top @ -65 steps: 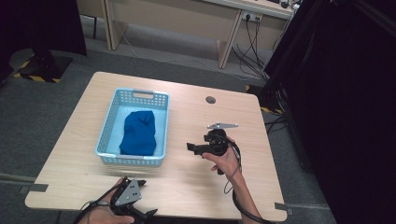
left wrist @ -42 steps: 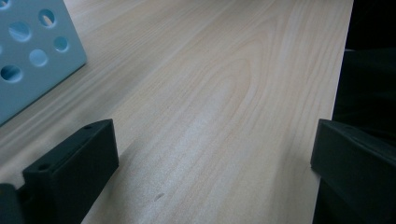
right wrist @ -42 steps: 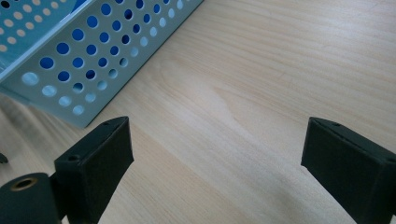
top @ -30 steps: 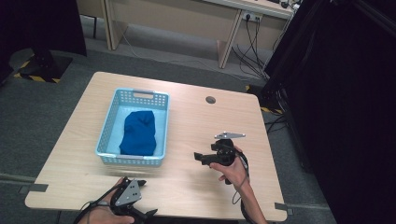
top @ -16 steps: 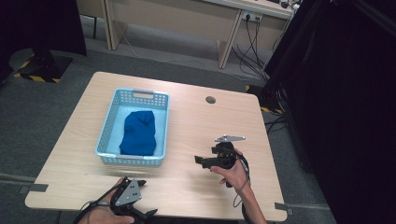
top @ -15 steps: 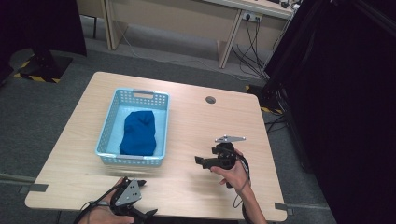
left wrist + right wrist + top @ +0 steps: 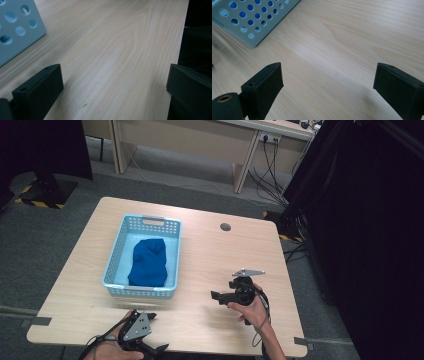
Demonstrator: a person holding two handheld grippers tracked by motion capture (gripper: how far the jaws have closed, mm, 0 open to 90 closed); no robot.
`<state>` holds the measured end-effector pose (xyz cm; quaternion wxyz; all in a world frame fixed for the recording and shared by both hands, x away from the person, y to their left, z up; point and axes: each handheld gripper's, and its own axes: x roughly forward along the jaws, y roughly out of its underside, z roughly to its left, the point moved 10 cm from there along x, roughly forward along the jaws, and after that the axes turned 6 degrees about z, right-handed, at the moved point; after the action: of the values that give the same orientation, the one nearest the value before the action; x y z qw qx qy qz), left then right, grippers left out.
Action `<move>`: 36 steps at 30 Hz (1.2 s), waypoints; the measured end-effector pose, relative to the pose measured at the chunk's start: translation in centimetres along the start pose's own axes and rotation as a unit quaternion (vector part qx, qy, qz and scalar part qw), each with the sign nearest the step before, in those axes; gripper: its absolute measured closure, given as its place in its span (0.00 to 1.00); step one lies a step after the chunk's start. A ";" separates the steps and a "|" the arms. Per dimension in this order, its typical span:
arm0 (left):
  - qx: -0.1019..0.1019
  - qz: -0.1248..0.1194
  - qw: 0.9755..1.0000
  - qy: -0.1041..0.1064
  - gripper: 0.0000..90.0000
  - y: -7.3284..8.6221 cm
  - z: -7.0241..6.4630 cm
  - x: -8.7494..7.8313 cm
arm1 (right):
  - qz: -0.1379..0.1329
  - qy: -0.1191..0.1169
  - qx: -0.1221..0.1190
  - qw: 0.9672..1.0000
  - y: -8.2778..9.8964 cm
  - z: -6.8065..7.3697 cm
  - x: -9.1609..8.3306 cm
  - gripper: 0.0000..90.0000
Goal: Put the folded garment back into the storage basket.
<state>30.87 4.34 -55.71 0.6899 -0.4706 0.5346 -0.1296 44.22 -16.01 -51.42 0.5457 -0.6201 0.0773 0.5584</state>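
Note:
A light blue perforated basket (image 7: 112,266) stands on the left half of the wooden table (image 7: 215,252), with a dark blue cloth (image 7: 148,261) bundled inside it. My right gripper (image 7: 216,295) hovers low over the table to the basket's right, jaws pointing left toward it. In the right gripper view the right gripper (image 7: 328,75) is open over bare wood, with the basket's wall (image 7: 254,23) at the upper left. My left gripper (image 7: 156,332) lies at the table's front edge, below the basket. The left gripper (image 7: 112,80) is open too, a basket corner (image 7: 17,32) to its left.
A round cable hole (image 7: 225,226) sits in the table's far middle. Grey tape marks (image 7: 36,321) the front corners. A dark curtain (image 7: 370,220) hangs close on the right, and another desk with cables (image 7: 265,160) stands behind.
Since the earliest frame my right gripper has drifted a little toward the front right of the table. The left gripper, basket and cloth have not moved.

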 end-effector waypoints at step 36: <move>0.000 0.000 1.000 0.000 0.00 0.0 0.0 0.0 | 0.016 0.001 0.005 1.000 3.7 0.0 -0.3 0.10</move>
<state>30.87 4.34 -55.71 0.6899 -0.4705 0.5346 -0.1296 41.49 -17.60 -53.35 0.5398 -0.6166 0.0910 0.5658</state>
